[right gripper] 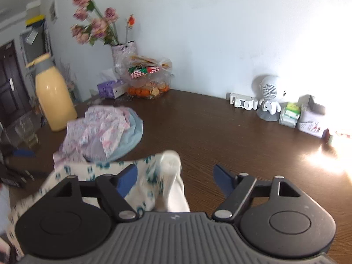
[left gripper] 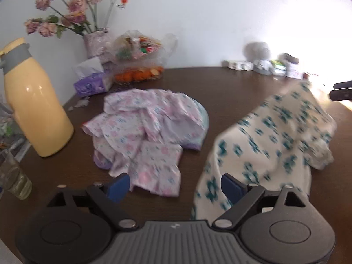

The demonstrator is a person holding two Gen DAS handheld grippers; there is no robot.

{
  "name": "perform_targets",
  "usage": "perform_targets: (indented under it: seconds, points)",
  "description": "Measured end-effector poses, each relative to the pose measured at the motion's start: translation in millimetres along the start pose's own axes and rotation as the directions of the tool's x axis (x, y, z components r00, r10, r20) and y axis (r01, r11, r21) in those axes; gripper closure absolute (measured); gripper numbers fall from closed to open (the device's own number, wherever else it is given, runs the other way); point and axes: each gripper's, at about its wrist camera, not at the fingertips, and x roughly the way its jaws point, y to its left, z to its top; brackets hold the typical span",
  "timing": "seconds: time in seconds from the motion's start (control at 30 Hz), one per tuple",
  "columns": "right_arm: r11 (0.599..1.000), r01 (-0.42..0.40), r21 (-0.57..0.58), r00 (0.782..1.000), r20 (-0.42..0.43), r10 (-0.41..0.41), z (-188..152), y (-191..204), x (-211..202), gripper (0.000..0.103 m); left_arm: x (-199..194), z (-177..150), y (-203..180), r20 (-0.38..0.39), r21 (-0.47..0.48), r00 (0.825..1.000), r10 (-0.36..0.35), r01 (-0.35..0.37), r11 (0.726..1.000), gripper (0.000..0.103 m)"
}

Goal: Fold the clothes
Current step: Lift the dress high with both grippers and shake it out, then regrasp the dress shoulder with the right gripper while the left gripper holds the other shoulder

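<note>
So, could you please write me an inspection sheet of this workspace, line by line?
Surface: dark brown wooden table, strong glare at the right edge.
Job's things: white garment with teal print, crumpled and blurred; pink floral clothes pile, unfolded.
Clutter: yellow bottle, flower vase, tissue pack, bag of snacks, white speaker figure, small boxes.
Grippers: left hand-held gripper open, above the table between the two garments; right hand-held gripper open, white garment between its fingers.
Cables: nothing seen.
Surroundings: white wall, dark door at the left.
</note>
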Motion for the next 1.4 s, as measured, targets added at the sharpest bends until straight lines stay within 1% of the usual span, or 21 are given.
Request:
perform_targets:
  seconds: [0.07, 0.23, 0.33, 0.37, 0.43, 0.47, 0.5, 0.53, 0.57, 0.63, 0.7, 0.77, 0.8, 0.83, 0.9, 0.97, 1.13, 1.2, 1.27, 1.33, 1.4]
  points:
    - [0.999, 0.029, -0.024, 0.999, -0.019, -0.029, -13, -4, 3, 0.024, 2, -13, -11, -0.046, 0.044, 0.999, -0.029, 0.031, 0.999, 0.014]
    - [0.991, 0.099, -0.085, 0.993, -0.062, -0.105, -45, -13, 10, 0.025, 12, -29, -35, -0.095, 0.108, 0.995, 0.001, 0.010, 0.994, 0.015]
    - [0.994, 0.111, -0.018, 0.990, -0.091, -0.112, -55, -28, 22, 0.027, 17, -31, -37, -0.086, 0.081, 0.996, 0.009, -0.002, 0.997, 0.022]
    - [0.993, 0.113, 0.012, 0.989, -0.101, -0.112, -57, -34, 27, 0.027, 19, -30, -36, -0.086, 0.073, 0.996, 0.011, -0.005, 0.997, 0.029]
    - [0.991, 0.132, 0.034, 0.986, -0.105, -0.128, -62, -40, 33, 0.027, 23, -28, -33, -0.089, 0.057, 0.996, 0.014, -0.009, 0.998, 0.050]
    - [0.989, 0.144, 0.041, 0.985, -0.106, -0.139, -63, -42, 36, 0.027, 26, -26, -30, -0.094, 0.049, 0.995, 0.014, -0.009, 0.999, 0.074]
    - [0.987, 0.154, 0.052, 0.983, -0.108, -0.148, -64, -46, 38, 0.027, 29, -25, -27, -0.101, 0.037, 0.995, 0.016, -0.012, 0.999, 0.090]
    - [0.985, 0.157, 0.065, 0.983, -0.110, -0.150, -65, -49, 38, 0.028, 30, -23, -24, -0.108, 0.024, 0.994, 0.018, -0.016, 1.000, 0.091]
    - [0.985, 0.157, 0.078, 0.983, -0.111, -0.148, -66, -52, 39, 0.031, 32, -22, -21, -0.115, 0.010, 0.993, 0.020, -0.020, 1.000, 0.091]
    - [0.983, 0.151, 0.100, 0.984, -0.112, -0.140, -68, -57, 39, 0.034, 33, -17, -16, -0.122, -0.013, 0.992, 0.032, -0.034, 0.999, 0.080]
    - [0.984, 0.133, 0.116, 0.987, -0.110, -0.120, -69, -60, 38, 0.035, 25, -3, -20, -0.088, -0.010, 0.993, 0.082, -0.083, 0.996, 0.038]
    - [0.985, 0.114, 0.131, 0.989, -0.109, -0.100, -70, -63, 38, 0.039, 12, 17, -34, 0.000, 0.036, 0.996, 0.091, -0.091, 0.995, 0.021]
    - [0.985, 0.104, 0.140, 0.990, -0.111, -0.089, -71, -64, 38, 0.043, 8, 29, -44, 0.033, 0.068, 0.997, 0.075, -0.077, 0.995, 0.017]
    - [0.984, 0.093, 0.152, 0.990, -0.115, -0.076, -70, -65, 39, 0.045, 5, 40, -54, 0.065, 0.101, 0.996, 0.057, -0.063, 0.993, 0.016]
    - [0.982, 0.077, 0.173, 0.992, -0.117, -0.057, -71, -66, 41, 0.048, 12, 64, -79, 0.074, 0.167, 0.997, -0.007, -0.005, 0.986, 0.015]
    - [0.979, 0.066, 0.194, 0.992, -0.115, -0.044, -71, -67, 41, 0.048, 31, 86, -111, 0.055, 0.228, 0.997, -0.054, 0.040, 0.973, 0.015]
    - [0.969, 0.058, 0.241, 0.995, -0.098, -0.035, -78, -69, 32, 0.048, 105, 133, -190, -0.032, 0.330, 0.994, -0.106, 0.111, 0.937, 0.017]
    - [0.966, 0.049, 0.254, 0.996, -0.087, -0.027, -83, -69, 28, 0.048, 134, 146, -215, -0.074, 0.350, 0.991, -0.108, 0.127, 0.928, 0.022]
    - [0.966, 0.038, 0.255, 0.997, -0.077, -0.018, -86, -68, 25, 0.048, 158, 154, -232, -0.117, 0.359, 0.987, -0.107, 0.143, 0.923, 0.023]
    - [0.968, 0.027, 0.251, 0.998, -0.069, -0.010, -87, -66, 24, 0.048, 177, 159, -242, -0.141, 0.367, 0.985, -0.094, 0.140, 0.920, 0.024]
    - [0.969, 0.018, 0.248, 0.998, -0.063, -0.002, -88, -65, 23, 0.048, 194, 160, -247, -0.163, 0.373, 0.985, -0.062, 0.119, 0.920, 0.029]
